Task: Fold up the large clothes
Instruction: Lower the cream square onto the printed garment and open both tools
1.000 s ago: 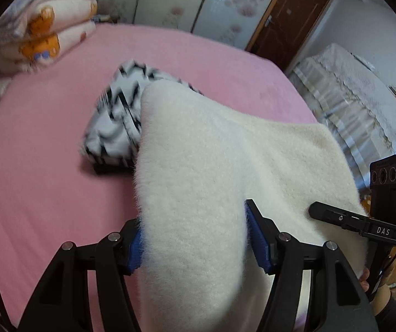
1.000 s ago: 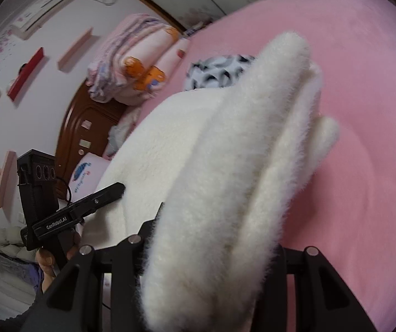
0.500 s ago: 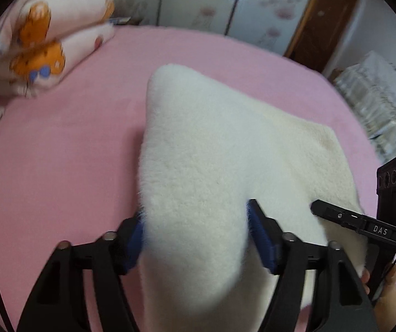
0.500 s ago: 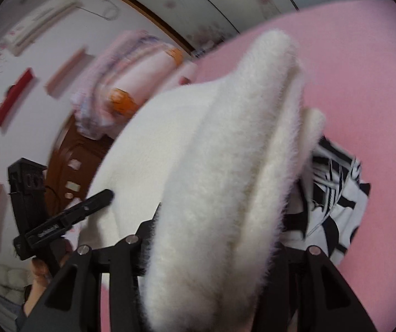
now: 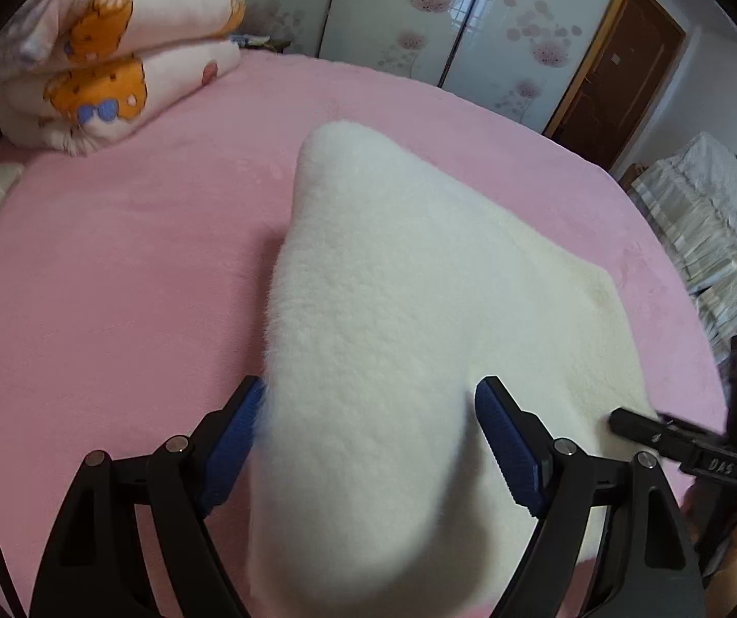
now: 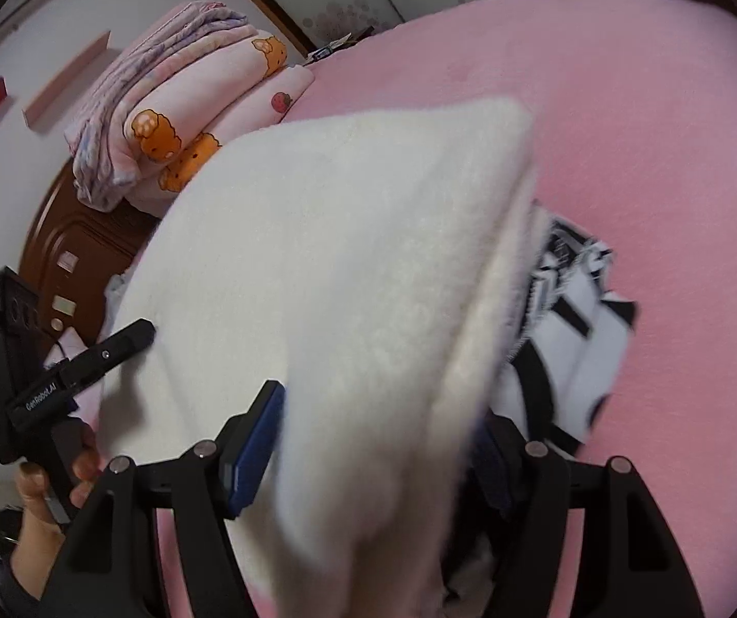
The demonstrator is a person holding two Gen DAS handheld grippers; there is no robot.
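Both grippers have carried the cream fleece garment (image 5: 394, 319) forward across the pink bed (image 5: 111, 283) since a second ago, and the black-and-white patterned garment (image 6: 569, 340), which then showed beyond the fleece in the left wrist view, is now covered there and peeks out only at 3 o'clock of the fleece in the right wrist view. Both sets of jaws have also spread since the earlier pictures.

On the left gripper (image 5: 368, 432), the blue pads (image 5: 507, 443) stand apart with a thick fold of fleece between them; the 3 o'clock pad shows a clear gap to the cloth, so the grip looks released or nearly so. For the right gripper (image 6: 373, 458), the 9 o'clock pad is in plain sight just beside the fleece, while the other pad is hidden behind the draped cloth, so I cannot tell for certain how firmly it holds.

The fleece lies draped over both tools, its far corner pointing to 12 o'clock and its body spreading toward 3 o'clock on the bed. A stack of folded quilts (image 5: 111, 51) sits at 10 o'clock, well apart.

As a judgement, one fold of the fleece is being laid over and looks close to being set down. What remains is to let it settle flat, draw the tools out, smooth it, and probably fold once more to a compact shape.
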